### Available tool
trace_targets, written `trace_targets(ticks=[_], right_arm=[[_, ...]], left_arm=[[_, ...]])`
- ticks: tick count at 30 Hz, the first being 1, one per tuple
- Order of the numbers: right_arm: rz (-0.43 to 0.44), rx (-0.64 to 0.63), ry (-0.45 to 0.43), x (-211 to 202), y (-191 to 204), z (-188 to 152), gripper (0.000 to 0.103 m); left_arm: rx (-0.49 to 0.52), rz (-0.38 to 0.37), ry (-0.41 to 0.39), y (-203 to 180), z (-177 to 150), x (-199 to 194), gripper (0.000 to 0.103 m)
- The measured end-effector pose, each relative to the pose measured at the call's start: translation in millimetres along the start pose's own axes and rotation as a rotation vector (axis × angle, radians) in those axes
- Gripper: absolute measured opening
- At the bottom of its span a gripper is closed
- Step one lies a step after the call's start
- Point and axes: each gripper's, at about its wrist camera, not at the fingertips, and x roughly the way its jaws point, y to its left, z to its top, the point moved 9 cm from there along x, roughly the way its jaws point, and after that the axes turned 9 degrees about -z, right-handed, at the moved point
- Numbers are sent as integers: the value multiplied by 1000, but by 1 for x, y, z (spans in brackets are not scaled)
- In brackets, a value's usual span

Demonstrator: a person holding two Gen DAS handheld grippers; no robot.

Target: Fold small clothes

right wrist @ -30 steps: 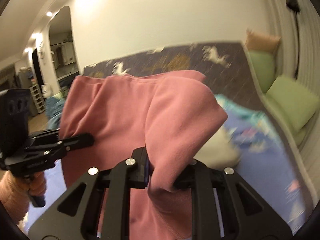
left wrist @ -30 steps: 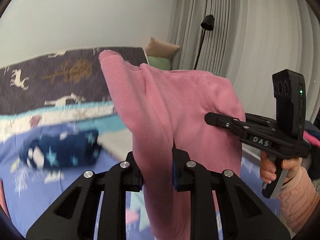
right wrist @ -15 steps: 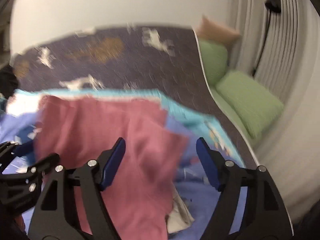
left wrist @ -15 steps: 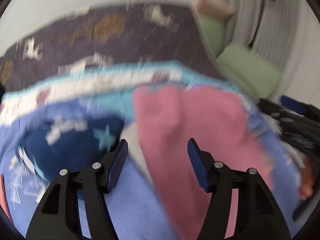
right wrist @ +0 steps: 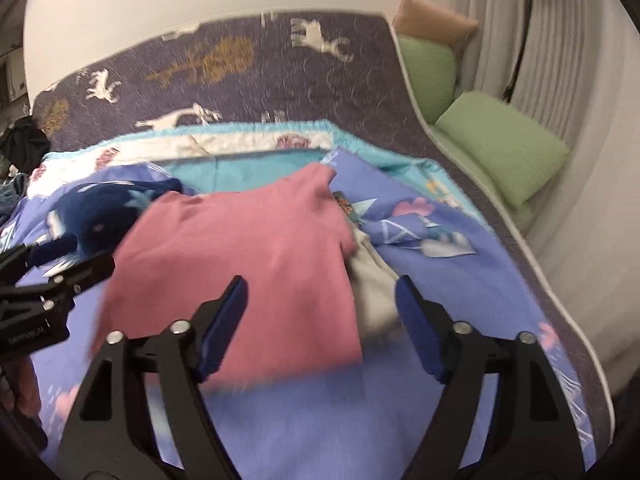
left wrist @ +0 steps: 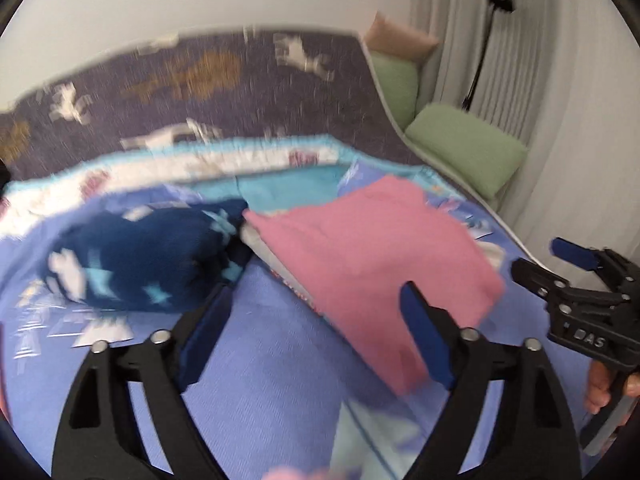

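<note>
Both hand-held grippers are seen with jaws opening wide and nothing between the pads: the left hand-held gripper (left wrist: pixel 316 332) and the right hand-held gripper (right wrist: pixel 320 324) hover just above the pink garment (right wrist: pixel 248 264). It is spread on the bed (right wrist: pixel 304 420), beside a navy star-print piece (left wrist: pixel 148 260). The garment is judged light, soft and limp; it is best pinched at an edge or corner, where the fabric can be lifted and carried over.
</note>
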Motion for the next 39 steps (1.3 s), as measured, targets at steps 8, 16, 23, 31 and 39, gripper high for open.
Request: trace_targets(ticks=[8, 16, 23, 31, 39], right_arm=[[15, 68, -92, -147, -20, -51, 92], [-12, 79, -168, -236, -24, -85, 94], [-16, 75, -215, -287, -23, -108, 95], [-31, 85, -233, -311, -30, -124, 96], [-47, 108, -220, -313, -42, -134, 96]], left_arm=[[37, 7, -129, -39, -27, -131, 101], [102, 67, -176, -79, -62, -212, 102], [152, 102, -225, -103, -88, -253, 102], [178, 99, -213, -122, -108, -270, 102], [142, 107, -194, -120, -114, -269, 102]])
